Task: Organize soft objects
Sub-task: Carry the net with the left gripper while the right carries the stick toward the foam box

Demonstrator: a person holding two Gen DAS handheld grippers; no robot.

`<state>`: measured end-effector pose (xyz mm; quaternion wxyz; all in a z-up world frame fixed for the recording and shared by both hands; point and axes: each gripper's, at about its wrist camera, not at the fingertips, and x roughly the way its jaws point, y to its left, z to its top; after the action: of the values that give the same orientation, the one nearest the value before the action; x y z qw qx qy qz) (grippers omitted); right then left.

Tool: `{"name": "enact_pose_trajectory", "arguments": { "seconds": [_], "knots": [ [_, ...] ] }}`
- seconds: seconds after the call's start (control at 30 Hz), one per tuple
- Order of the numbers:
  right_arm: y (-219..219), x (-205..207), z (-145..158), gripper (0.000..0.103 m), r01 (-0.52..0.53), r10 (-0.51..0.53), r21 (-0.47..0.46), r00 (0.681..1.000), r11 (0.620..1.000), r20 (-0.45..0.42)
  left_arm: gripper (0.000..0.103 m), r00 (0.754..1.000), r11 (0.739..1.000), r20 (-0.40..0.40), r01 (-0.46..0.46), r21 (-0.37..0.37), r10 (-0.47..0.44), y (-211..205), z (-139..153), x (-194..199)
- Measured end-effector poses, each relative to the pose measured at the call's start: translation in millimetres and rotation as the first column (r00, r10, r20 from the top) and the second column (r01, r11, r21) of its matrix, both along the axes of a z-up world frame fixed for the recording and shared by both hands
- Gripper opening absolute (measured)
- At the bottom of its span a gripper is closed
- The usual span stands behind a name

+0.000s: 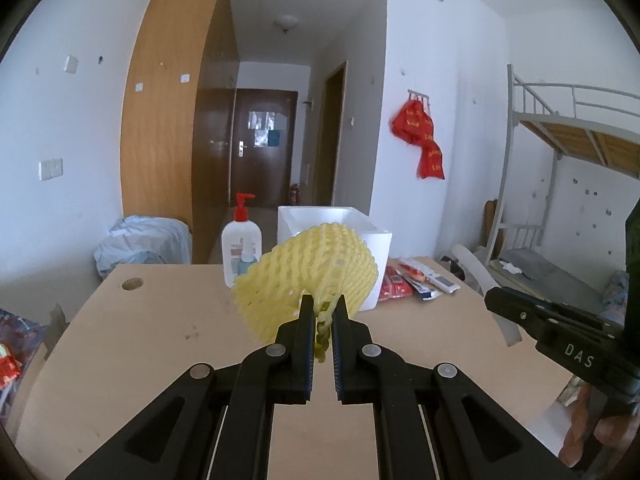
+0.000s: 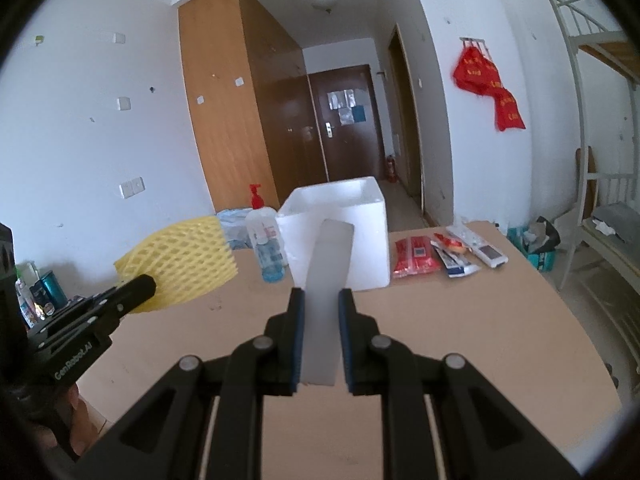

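White-walled room (image 1: 52, 128), a tall wooden wardrobe (image 1: 168, 120) and a dark door (image 1: 264, 148) down a corridor far beyond the fingers; a metal bunk bed (image 1: 576, 128) off to the right. Pale wood counter (image 1: 160, 344) spreads under and ahead of both sets of fingers. On it, ahead of the fingers, an open white foam box (image 2: 340, 236); left of the box a pump bottle with red top (image 1: 241, 240); right of it a row of flat packets (image 2: 416, 258). Left gripper (image 1: 323, 320): fingers pinched tight on one edge of a yellow foam net sleeve (image 1: 312, 268), an open-weave mesh tube, flared, raised off the counter in front of the box. Right gripper (image 2: 322, 308): fingers narrow, clamped on a flat grey-white foam strip (image 2: 330, 280) that stands up between them and leans toward the box. From the left wrist, the strip shows only as a pale sliver behind the other tool. Inside of the box not visible. Packet print too small to read. Clutter at the far left counter edge (image 2: 40, 296) partly cut off.
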<state>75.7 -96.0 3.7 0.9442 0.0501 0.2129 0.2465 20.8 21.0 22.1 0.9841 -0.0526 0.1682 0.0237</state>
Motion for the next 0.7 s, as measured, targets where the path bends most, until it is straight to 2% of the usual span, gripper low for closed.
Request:
{"name": "enact_pose_trajectory", "arguments": {
  "seconds": [0.7],
  "knots": [
    [12.6, 29.6, 31.8, 0.020, -0.029, 0.029, -0.008, 0.998, 1.000, 0.049, 0.008, 0.999, 1.000, 0.031, -0.019, 0.008, 0.019, 2.2, 24.7, 35.2]
  ]
}}
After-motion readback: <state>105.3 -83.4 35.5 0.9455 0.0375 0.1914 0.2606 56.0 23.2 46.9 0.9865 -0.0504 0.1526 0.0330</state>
